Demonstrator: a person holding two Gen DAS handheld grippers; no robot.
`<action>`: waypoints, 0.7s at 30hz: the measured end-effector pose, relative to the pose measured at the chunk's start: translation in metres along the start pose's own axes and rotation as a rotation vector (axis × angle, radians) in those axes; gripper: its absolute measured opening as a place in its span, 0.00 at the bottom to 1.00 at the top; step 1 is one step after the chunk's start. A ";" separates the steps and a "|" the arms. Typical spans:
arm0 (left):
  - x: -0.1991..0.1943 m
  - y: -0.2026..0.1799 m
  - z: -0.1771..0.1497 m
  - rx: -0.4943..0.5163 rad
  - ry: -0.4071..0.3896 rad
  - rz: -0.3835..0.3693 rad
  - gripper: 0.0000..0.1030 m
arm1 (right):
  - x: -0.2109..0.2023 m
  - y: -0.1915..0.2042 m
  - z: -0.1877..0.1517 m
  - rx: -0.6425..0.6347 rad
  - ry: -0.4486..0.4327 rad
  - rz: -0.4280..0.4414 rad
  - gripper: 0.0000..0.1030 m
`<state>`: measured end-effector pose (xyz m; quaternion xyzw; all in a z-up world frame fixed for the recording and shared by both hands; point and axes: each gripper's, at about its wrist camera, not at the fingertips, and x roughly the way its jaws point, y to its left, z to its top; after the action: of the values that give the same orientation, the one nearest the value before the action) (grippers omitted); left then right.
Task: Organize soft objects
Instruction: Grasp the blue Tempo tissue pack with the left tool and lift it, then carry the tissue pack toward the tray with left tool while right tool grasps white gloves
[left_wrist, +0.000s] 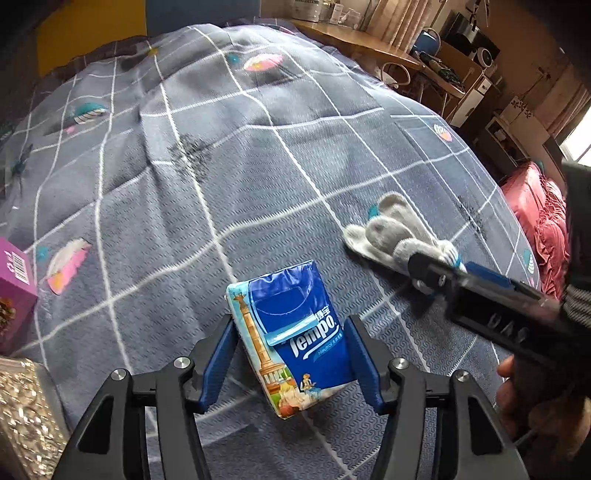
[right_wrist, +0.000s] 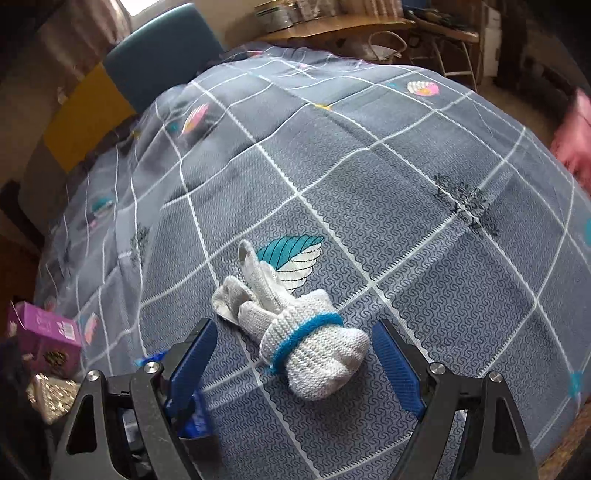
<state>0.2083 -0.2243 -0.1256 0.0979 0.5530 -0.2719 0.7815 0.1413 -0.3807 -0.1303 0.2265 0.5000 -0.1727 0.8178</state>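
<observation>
The left gripper (left_wrist: 291, 363) points steeply down at a bed covered by a grey quilt (left_wrist: 184, 177) with a white grid and leaf prints. Between its blue pads (left_wrist: 218, 363) sits a blue Tempo tissue pack (left_wrist: 291, 332), tilted, with its lower end toward the camera. The jaws stand partly spread around the pack, one pad at each long side; the left pad looks to be at the pack's edge and the right pad just beside it, but whether either one presses on the wrapper cannot be told from this view. The right gripper (right_wrist: 295, 354) hangs over a bundle of white knitted gloves (right_wrist: 295, 325) with a blue cuff band, which lies on the quilt just below a teal leaf print (right_wrist: 291, 258). Its jaws are spread wide, one blue finger on each side of the rolled cuff end, and a clear strip of quilt shows between each finger and the bundle, so nothing is gripped. In the left wrist view the same gripper reaches in from the right with its tips at the gloves, which lie to the right of the tissue pack and apart from it. A purple box (left_wrist: 14, 280) stands at the left edge of the bed, with a glittery gold item (left_wrist: 26, 413) in front of it.
</observation>
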 end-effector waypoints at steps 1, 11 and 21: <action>-0.010 0.006 0.007 0.001 -0.020 0.011 0.58 | 0.004 0.005 -0.001 -0.036 0.005 -0.035 0.84; -0.114 0.117 0.086 -0.159 -0.226 0.144 0.58 | 0.021 0.020 -0.006 -0.196 0.032 -0.173 0.56; -0.225 0.288 0.048 -0.427 -0.348 0.367 0.58 | 0.026 0.025 -0.004 -0.203 0.043 -0.188 0.56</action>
<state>0.3465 0.0646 0.0557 -0.0181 0.4287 -0.0172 0.9031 0.1627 -0.3591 -0.1499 0.0982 0.5513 -0.1922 0.8059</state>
